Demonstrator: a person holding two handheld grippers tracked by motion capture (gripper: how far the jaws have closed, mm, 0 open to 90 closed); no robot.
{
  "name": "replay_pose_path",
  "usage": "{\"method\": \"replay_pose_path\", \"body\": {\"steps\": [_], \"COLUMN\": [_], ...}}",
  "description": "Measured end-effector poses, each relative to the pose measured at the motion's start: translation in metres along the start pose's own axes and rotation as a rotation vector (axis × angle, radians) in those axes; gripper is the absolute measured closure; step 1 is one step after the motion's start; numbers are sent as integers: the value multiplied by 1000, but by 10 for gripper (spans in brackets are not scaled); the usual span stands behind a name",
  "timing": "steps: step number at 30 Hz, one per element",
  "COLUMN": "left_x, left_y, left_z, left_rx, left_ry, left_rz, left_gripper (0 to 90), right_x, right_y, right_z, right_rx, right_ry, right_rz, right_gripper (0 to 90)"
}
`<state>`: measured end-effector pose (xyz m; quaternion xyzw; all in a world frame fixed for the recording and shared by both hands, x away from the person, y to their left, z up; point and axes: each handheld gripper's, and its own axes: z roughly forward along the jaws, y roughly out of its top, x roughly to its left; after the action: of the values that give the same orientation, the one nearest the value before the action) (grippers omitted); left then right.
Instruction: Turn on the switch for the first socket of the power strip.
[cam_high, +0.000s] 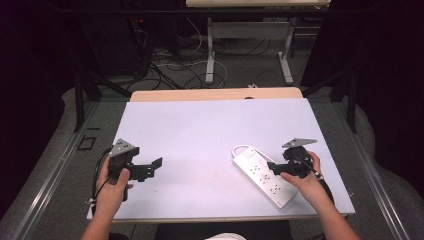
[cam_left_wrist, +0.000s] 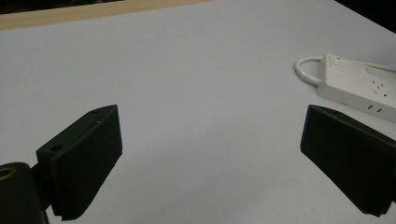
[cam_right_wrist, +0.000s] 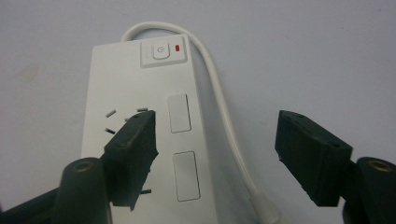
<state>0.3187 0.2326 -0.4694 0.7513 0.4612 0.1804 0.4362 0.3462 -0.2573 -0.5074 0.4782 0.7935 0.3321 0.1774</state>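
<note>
One white power strip (cam_high: 264, 174) lies flat on the table (cam_high: 200, 135), directly under the right tool (cam_high: 274, 166), which hovers over its near half with its jaws spread apart and gripping nothing; in the right gripper view one jaw hangs above the socket face while the other stands out past the strip's cord (cam_right_wrist: 223, 112). The left tool (cam_high: 159, 165) sits well away on the other side, its jaws likewise wide apart and empty, with the strip ahead of it and off toward its right jaw. The strip looks like a rigid plastic bar, probably light to moderate in weight and not fragile, but its smooth glossy shell could slip between hard jaws. A sensible hold would be across its narrow width, pinching the two long side edges near the middle so it stays level; from these pictures I judge the right tool's opening roughly wide enough for that. The cord is thin and bendy, so it would flop and trail, a poor place to grip. The count: one strip, one cord looping round the switch end, one power button (cam_right_wrist: 160, 51) with one red indicator (cam_right_wrist: 177, 47) beside it, and two tools.
</note>
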Motion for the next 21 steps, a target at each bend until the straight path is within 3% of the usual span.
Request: {"method": "replay_pose_path", "body": {"steps": [6, 11, 21], "left_x": [1, 1, 1], "left_y": [0, -1, -1], "left_z": [-1, -1, 0], "left_rx": [3, 2, 9], "left_ry": [2, 5, 5], "left_rz": [2, 3, 11], "left_gripper": [54, 55, 55], "right_x": [-2, -2, -1], "right_y": [2, 5, 12], "right_z": [5, 5, 5], "right_rx": [46, 90, 150], "right_ry": [1, 31, 52], "right_rz": [-39, -34, -70], "right_gripper": [317, 364, 418]}}
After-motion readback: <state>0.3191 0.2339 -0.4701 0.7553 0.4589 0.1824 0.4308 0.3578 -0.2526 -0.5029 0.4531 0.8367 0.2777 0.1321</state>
